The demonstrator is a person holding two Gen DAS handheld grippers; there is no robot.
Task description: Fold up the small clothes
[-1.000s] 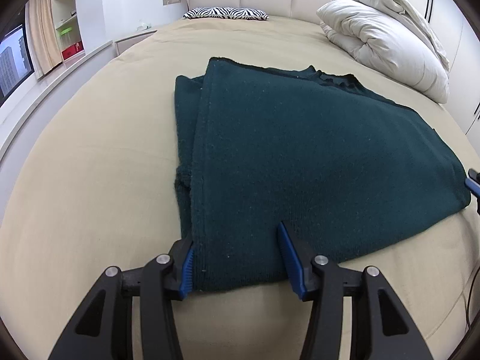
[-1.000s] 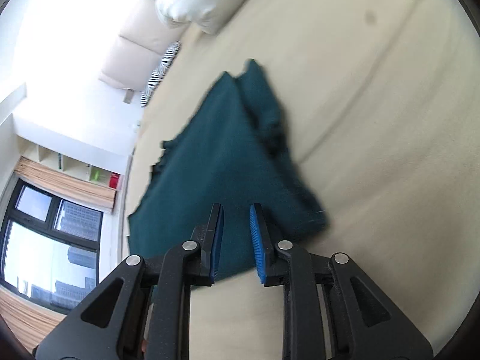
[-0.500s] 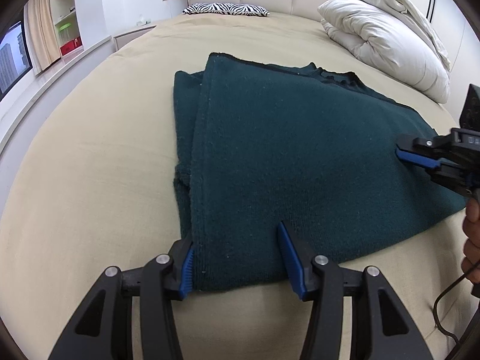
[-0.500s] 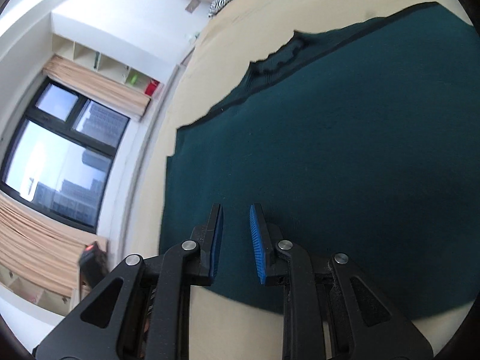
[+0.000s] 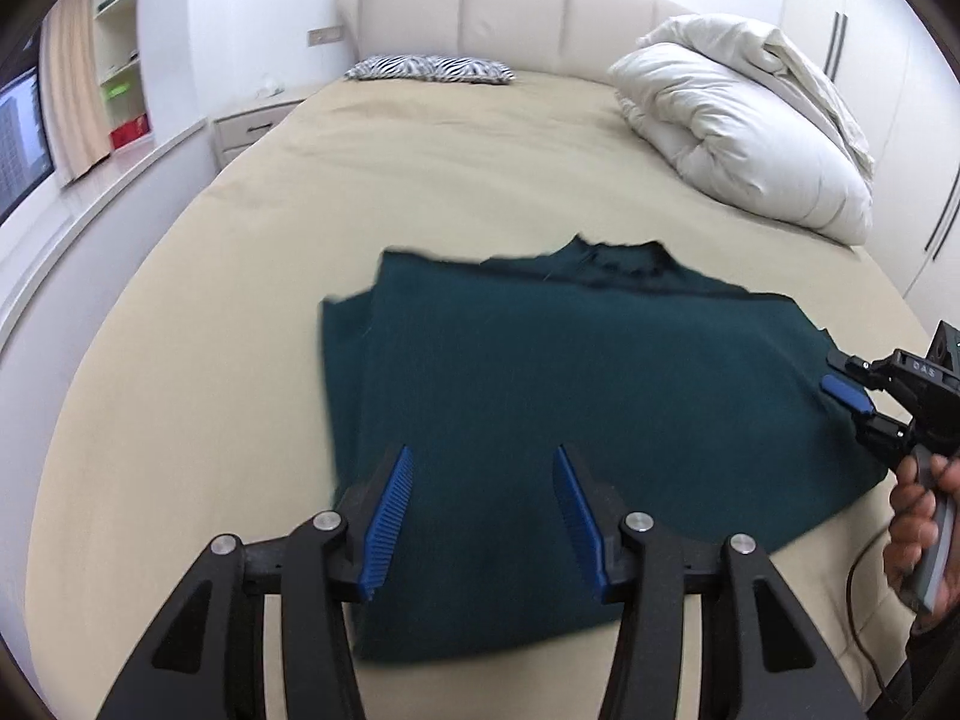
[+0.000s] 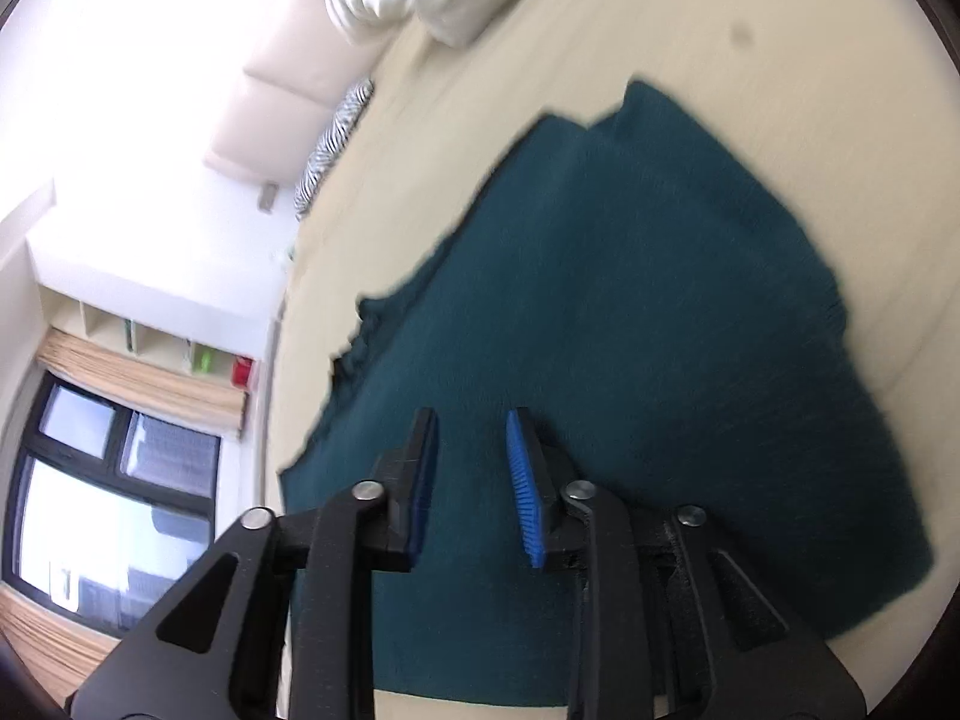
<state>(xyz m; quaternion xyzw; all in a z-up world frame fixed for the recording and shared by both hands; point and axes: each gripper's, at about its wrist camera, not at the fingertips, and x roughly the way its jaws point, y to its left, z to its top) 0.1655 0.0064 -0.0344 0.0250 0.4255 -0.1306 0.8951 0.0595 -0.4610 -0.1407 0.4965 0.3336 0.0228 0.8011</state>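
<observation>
1 fold done, more to go

Our left gripper (image 5: 480,507) hovers, fingers apart, over the near edge of the green sweater (image 5: 570,396) on the bed (image 5: 420,180); our right gripper (image 6: 471,483), narrowly parted, hangs above it, holding nothing.

A home bedroom: a wide bed (image 5: 420,180) with padded headboard (image 5: 480,6), zebra pillow (image 5: 429,68), rolled duvet (image 5: 738,138), nightstand (image 5: 252,126) far left.
</observation>
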